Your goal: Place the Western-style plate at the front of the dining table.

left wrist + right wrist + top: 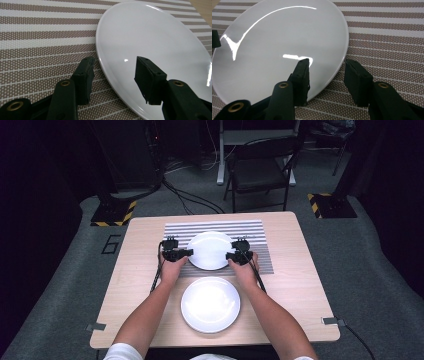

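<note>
Round white ceramic plate [210,250] on striped woven placemat [250,227], left tool [113,75] and right tool [327,75] straddling plate's opposite rims, jaws apart, not gripping, second white plate [210,304] nearer on tabletop [140,270]

In the high view a desk [140,285] fills the centre of the frame. A striped placemat [216,227] lies on its upper middle part, and a plate [210,250] rests on the mat. A second plate [210,304] sits directly on the desk just below the mat. The left tool [186,252] flanks the upper plate's left rim, the right tool [231,255] its right rim. A folding chair [260,170] stands beyond the desk at the top of the frame.
</note>
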Motion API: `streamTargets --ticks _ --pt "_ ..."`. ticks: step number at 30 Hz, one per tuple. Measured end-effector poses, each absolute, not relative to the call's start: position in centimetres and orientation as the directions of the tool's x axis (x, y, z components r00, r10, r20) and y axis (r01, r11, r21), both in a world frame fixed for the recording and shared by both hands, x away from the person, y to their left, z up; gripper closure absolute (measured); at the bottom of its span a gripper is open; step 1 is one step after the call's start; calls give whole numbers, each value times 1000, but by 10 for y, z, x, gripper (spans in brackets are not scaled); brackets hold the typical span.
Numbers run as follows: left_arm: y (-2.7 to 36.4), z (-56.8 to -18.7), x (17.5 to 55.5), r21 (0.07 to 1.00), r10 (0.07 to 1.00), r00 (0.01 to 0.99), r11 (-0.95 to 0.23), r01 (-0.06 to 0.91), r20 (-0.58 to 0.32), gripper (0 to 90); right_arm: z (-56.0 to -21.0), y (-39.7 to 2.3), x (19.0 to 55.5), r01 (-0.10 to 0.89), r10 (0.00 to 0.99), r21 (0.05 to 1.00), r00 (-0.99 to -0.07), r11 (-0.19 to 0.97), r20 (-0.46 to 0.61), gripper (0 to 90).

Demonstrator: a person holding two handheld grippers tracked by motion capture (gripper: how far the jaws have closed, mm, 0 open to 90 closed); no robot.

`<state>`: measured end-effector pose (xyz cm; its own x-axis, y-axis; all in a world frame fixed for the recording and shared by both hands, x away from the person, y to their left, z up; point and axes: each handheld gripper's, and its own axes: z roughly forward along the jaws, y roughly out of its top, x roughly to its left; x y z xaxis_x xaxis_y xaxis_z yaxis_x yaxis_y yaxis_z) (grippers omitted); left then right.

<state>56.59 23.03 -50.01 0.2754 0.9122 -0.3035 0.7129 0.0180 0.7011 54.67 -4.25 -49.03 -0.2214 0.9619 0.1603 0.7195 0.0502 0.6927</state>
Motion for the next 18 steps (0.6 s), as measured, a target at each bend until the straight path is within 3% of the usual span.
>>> streamTargets --ticks 18 --pt "244 -477 547 735 911 306 -4 678 -277 463 -473 -68 529 706 951 708 -235 24 203 532"
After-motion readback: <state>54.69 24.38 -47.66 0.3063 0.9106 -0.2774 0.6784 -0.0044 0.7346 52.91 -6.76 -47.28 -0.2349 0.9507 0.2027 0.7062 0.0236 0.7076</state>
